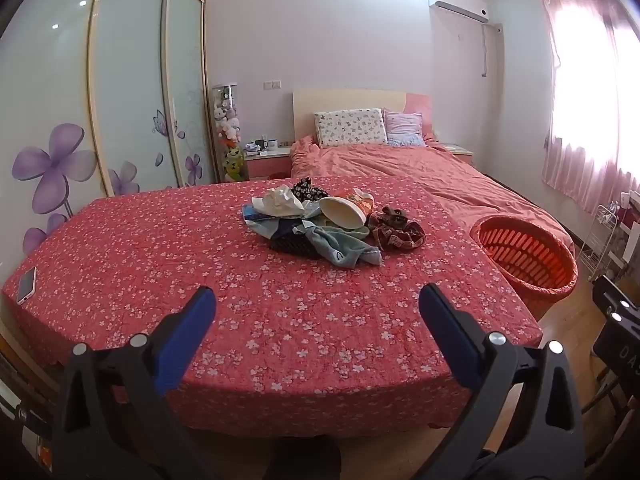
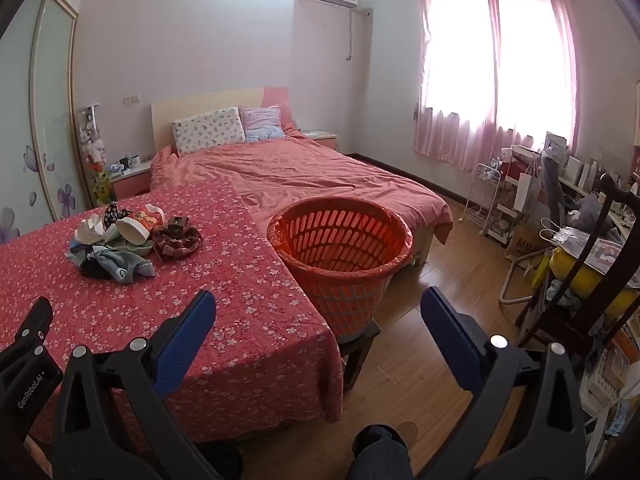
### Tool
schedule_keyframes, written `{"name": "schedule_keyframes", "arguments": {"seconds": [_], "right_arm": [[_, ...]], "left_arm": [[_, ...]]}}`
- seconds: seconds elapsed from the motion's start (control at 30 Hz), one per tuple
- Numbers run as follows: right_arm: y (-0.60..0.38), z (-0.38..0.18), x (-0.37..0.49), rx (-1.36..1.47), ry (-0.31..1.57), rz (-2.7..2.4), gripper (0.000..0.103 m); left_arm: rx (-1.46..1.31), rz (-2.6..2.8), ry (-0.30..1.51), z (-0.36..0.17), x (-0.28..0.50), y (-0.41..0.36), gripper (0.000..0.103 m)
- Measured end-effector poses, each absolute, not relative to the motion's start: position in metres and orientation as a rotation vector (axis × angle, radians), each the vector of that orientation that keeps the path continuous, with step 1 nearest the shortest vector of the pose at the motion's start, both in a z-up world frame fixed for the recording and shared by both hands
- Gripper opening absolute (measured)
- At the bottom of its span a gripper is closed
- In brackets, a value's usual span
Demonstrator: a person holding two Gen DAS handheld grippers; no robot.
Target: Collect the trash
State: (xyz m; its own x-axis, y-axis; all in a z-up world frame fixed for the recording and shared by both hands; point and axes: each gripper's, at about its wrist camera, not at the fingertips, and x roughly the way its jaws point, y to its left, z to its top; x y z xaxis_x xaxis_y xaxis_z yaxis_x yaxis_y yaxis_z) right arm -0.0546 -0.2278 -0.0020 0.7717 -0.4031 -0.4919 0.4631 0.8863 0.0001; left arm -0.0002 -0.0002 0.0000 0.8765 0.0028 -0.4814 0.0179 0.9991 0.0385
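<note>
Bedroom scene, seen from two cameras mounted on hand-held tongs. At the middle of a table (image 1: pixel 160 248) covered by a red flowered cloth, a small heap of trash (image 1: pixel 320 222) is piled: crumpled white paper (image 1: pixel 280 200), a white paper bowl (image 1: pixel 343 213) tipped on its side, a printed cup (image 1: pixel 362 200) behind it, and rags in blue-grey (image 1: pixel 340 250), dark plaid (image 1: pixel 396 228) and black print. An orange slatted basket (image 2: pixel 340 240) lined with a thin bag is set on a low stool just beside the table's right edge, apart from the heap. A phone (image 1: pixel 27 284) is left at the table's far left edge. Beyond the table a bed (image 2: pixel 300 172) with a pink cover and two pillows is seen, with a wardrobe painted with purple flowers on the left and a pink-curtained window on the right.

The left tongs (image 1: pixel 318 300) are held wide apart and empty over the near part of the table, aimed at the heap but well short of it. The right tongs (image 2: pixel 318 302) are likewise spread wide with nothing between them, over the table's corner, facing the basket.

Nothing appears to have been collected yet; the basket looks empty, so the task is judged to be at its start. A reach forward to the heap is called for next, with one loose piece pinched, likely the paper or the bowl, then carried right to the basket.
</note>
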Motion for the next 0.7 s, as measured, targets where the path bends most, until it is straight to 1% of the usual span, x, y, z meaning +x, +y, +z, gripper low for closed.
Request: {"name": "schedule_keyframes", "arguments": {"seconds": [0.7], "right_arm": [[-0.2276,-0.0018,-0.0542,0.124,0.505,-0.471,0.101]], "left_arm": [[0.049,-0.005,0.507,-0.0002,0.0002,-0.0007,0.099]]}}
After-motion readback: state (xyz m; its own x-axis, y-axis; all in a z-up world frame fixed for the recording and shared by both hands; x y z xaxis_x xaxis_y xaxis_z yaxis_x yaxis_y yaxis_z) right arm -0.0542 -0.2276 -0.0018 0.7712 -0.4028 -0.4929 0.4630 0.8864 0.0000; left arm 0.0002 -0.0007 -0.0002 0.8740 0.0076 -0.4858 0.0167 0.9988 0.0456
